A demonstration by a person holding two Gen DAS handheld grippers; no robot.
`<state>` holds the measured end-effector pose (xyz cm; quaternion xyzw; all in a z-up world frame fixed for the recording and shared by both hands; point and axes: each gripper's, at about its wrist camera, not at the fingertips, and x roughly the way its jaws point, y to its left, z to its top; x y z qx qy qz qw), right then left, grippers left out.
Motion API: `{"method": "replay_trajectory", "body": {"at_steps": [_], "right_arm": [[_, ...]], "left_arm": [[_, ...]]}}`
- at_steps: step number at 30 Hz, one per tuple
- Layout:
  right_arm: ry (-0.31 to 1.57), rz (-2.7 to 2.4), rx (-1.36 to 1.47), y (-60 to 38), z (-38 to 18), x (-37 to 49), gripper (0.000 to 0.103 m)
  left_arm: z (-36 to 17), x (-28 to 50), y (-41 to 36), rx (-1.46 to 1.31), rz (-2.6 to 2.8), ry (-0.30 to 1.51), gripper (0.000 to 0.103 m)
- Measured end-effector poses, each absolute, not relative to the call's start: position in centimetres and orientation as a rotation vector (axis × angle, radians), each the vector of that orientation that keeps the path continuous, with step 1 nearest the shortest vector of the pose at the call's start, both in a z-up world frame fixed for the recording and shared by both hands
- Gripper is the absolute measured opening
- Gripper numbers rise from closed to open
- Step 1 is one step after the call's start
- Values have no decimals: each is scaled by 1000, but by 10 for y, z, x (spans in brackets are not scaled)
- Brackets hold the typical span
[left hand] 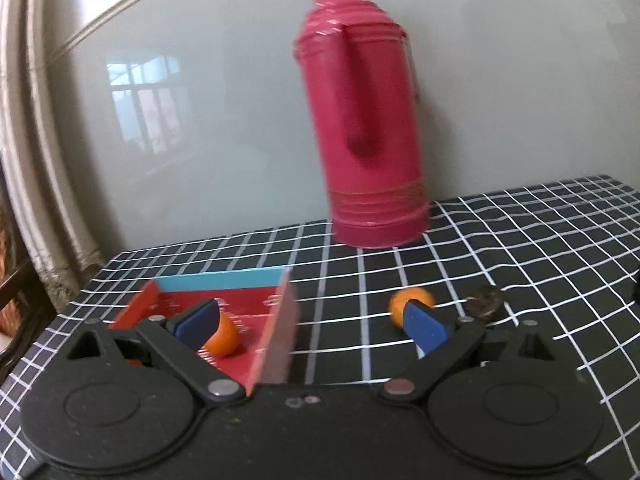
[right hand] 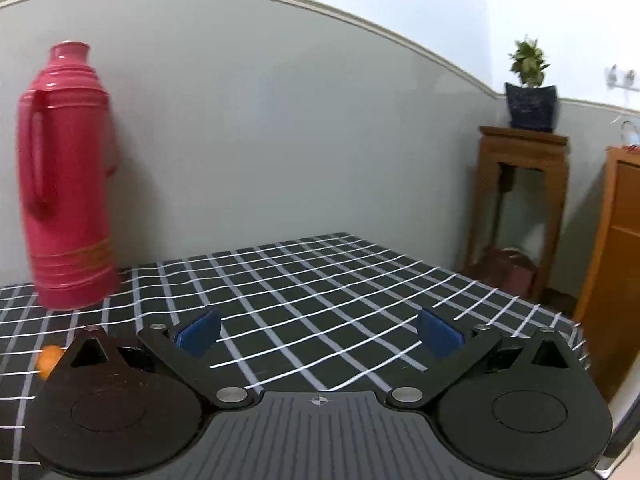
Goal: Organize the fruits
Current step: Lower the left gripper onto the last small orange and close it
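The left gripper (left hand: 316,326) is held wide open over the table (left hand: 520,240), nothing caught between its blue pads (left hand: 426,326). Behind its left finger a red box (left hand: 276,332) with a blue far wall is seen near the table's left edge, and an orange (left hand: 224,338) lies inside it. Behind the right finger a second orange (left hand: 400,304) rests on the checked cloth, outside the box, with a dark round fruit (left hand: 484,300) just beside it. A pink flask (left hand: 368,120) stands upright at the far edge, against the wall.

The right gripper (right hand: 320,334) is likewise spread fully, its jaws empty above bare cloth (right hand: 320,280). An orange (right hand: 49,360) is glimpsed past its left finger. A potted plant (right hand: 530,92) on a wooden stand (right hand: 520,200) is seen beyond the table's right corner.
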<state>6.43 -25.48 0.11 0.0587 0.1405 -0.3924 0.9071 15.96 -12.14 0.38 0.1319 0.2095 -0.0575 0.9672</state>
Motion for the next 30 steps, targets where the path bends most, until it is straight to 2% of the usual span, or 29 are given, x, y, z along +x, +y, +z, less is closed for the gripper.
{"method": "replay_trajectory", "body": {"at_steps": [9, 15, 19, 24, 27, 29, 30], "right_arm": [[257, -827, 91, -277, 4, 50, 103], [271, -797, 124, -285, 5, 49, 103], [260, -809, 100, -282, 6, 49, 103], [227, -838, 82, -279, 7, 45, 103], [240, -830, 86, -282, 6, 46, 103], [249, -824, 90, -284, 5, 47, 103], [250, -822, 91, -284, 5, 47, 103]], "left_arm": [[-18, 190, -162, 308, -143, 419, 89], [-31, 217, -168, 287, -125, 501, 77], [-36, 226, -167, 258, -142, 533, 75], [-40, 226, -173, 248, -212, 547, 57], [-44, 224, -179, 250, -262, 562, 43], [-46, 224, -183, 246, -292, 573, 29], [-47, 223, -185, 243, -306, 580, 27]]}}
